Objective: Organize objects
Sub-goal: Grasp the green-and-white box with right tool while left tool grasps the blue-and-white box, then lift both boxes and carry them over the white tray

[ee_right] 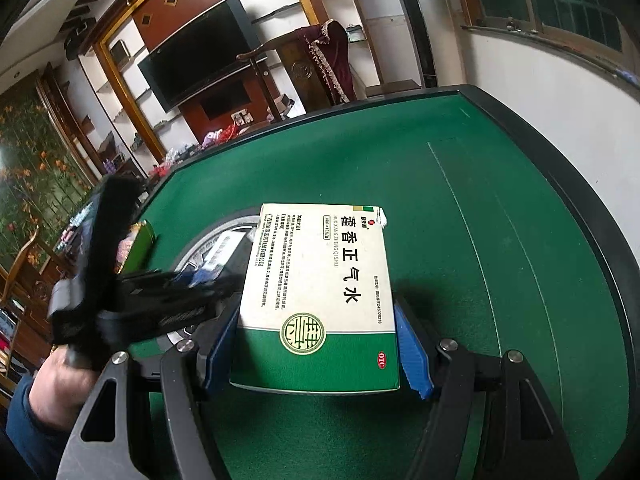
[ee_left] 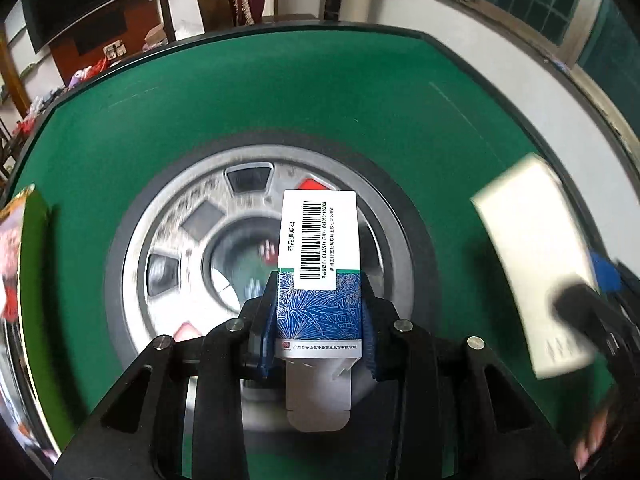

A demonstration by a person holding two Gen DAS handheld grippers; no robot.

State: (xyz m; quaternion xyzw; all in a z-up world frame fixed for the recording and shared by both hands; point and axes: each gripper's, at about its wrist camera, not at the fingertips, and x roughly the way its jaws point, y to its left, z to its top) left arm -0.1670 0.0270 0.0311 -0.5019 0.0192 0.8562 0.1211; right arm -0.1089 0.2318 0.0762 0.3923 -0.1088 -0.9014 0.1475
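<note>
Green felt table (ee_left: 240, 100) blurs under left gripper (ee_left: 320, 312) clamping blue box (ee_left: 318, 264); right gripper (ee_right: 316, 344) clasps green-white box (ee_right: 320, 292).

Ahead of your right gripper (ee_right: 316, 354) the green felt of the mahjong table (ee_right: 500, 208) lies bare out to the raised dark rim, so you could pass freely there and to its right. To its left your left gripper (ee_right: 160, 300) crosses close beside the wide green-and-white medicine box (ee_right: 320, 292). Beyond that, a green packet (ee_right: 138, 246) lies on the felt. Under your left gripper (ee_left: 320, 312) and its narrow blue-and-white box (ee_left: 318, 256) sits the round silver centre console (ee_left: 192, 240); the far felt is open.
</note>
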